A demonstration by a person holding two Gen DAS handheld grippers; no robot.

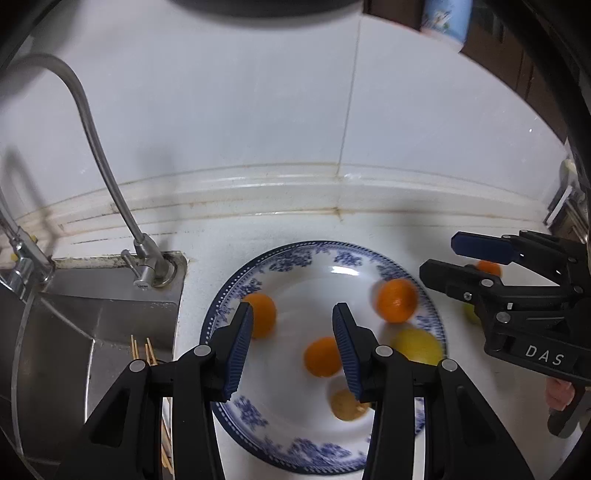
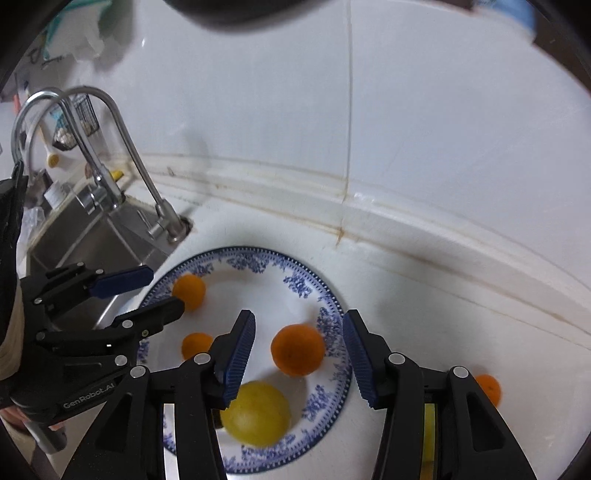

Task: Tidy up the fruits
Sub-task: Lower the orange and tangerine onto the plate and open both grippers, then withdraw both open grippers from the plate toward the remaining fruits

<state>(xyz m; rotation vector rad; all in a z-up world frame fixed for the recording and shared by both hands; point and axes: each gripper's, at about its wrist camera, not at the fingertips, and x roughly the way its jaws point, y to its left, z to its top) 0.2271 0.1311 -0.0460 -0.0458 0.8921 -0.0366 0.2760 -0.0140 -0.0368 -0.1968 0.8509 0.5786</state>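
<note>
A blue-and-white plate (image 1: 295, 254) (image 2: 255, 258) sits on the white counter beside the sink. On it lie three oranges (image 1: 397, 300) (image 1: 320, 356) (image 1: 263, 314), a yellow fruit (image 1: 419, 347) (image 2: 256, 413) and a brownish fruit (image 1: 345, 406). My left gripper (image 1: 293, 345) is open and empty above the plate; it also shows in the right wrist view (image 2: 147, 291). My right gripper (image 2: 299, 360) is open and empty over the plate's right side, an orange (image 2: 297, 349) below its jaws; it also shows in the left wrist view (image 1: 439, 258). Another orange (image 2: 489, 387) (image 1: 489, 266) and a yellow-green fruit (image 1: 471, 314) lie on the counter right of the plate.
A steel sink (image 1: 92, 332) with a curved tap (image 1: 147, 266) (image 2: 166, 221) lies left of the plate. Wooden sticks (image 1: 144, 350) stand at the sink's edge. A white tiled wall (image 1: 295, 110) rises behind the counter. A blue cup (image 1: 443, 18) is at the top right.
</note>
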